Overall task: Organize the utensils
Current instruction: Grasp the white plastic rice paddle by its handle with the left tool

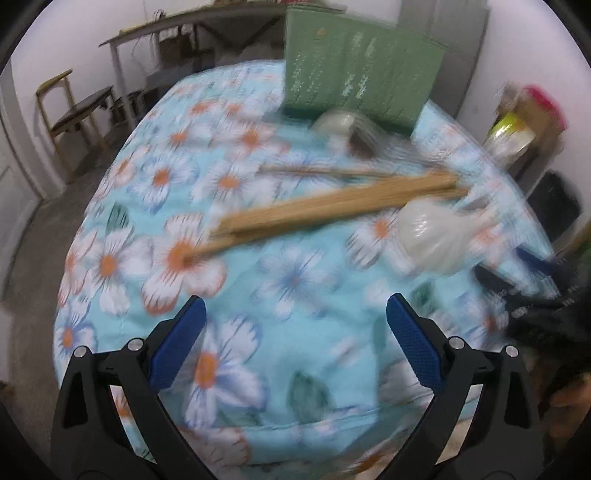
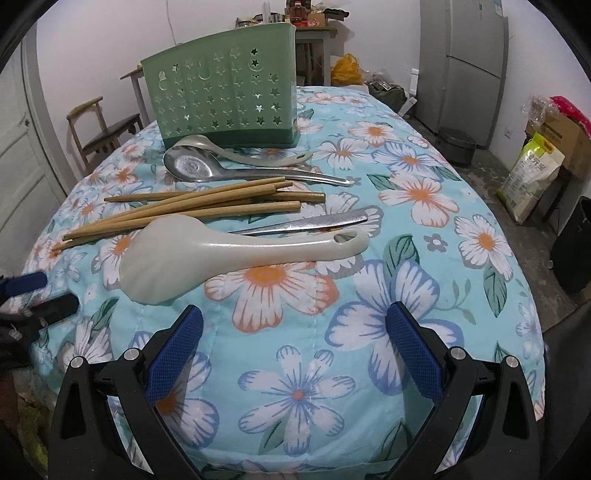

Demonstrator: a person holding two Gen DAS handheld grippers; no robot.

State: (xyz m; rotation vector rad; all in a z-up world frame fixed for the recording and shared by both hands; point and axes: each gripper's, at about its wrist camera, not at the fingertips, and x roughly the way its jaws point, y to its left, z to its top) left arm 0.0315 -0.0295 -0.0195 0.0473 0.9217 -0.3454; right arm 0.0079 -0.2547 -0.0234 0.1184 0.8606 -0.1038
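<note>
A green perforated utensil holder (image 2: 221,99) stands upright at the far side of the floral tablecloth (image 2: 424,229). In front of it lie a pale green spoon (image 2: 240,153), a metal ladle (image 2: 207,168), several wooden chopsticks (image 2: 207,205), a metal utensil (image 2: 306,223) and a white rice paddle (image 2: 221,253). My right gripper (image 2: 295,332) is open just short of the paddle, with nothing between its fingers. The left wrist view is motion-blurred; it shows the holder (image 1: 354,81), chopsticks (image 1: 325,206) and paddle (image 1: 428,232). My left gripper (image 1: 295,325) is open above bare cloth.
A wooden chair (image 2: 99,127) and a side table (image 2: 314,33) stand behind the table. To the right are a grey fridge (image 2: 461,70), a bin (image 2: 456,146), a rice sack (image 2: 532,177) and boxes (image 2: 565,133). The other gripper's fingers (image 2: 26,288) show at the left edge.
</note>
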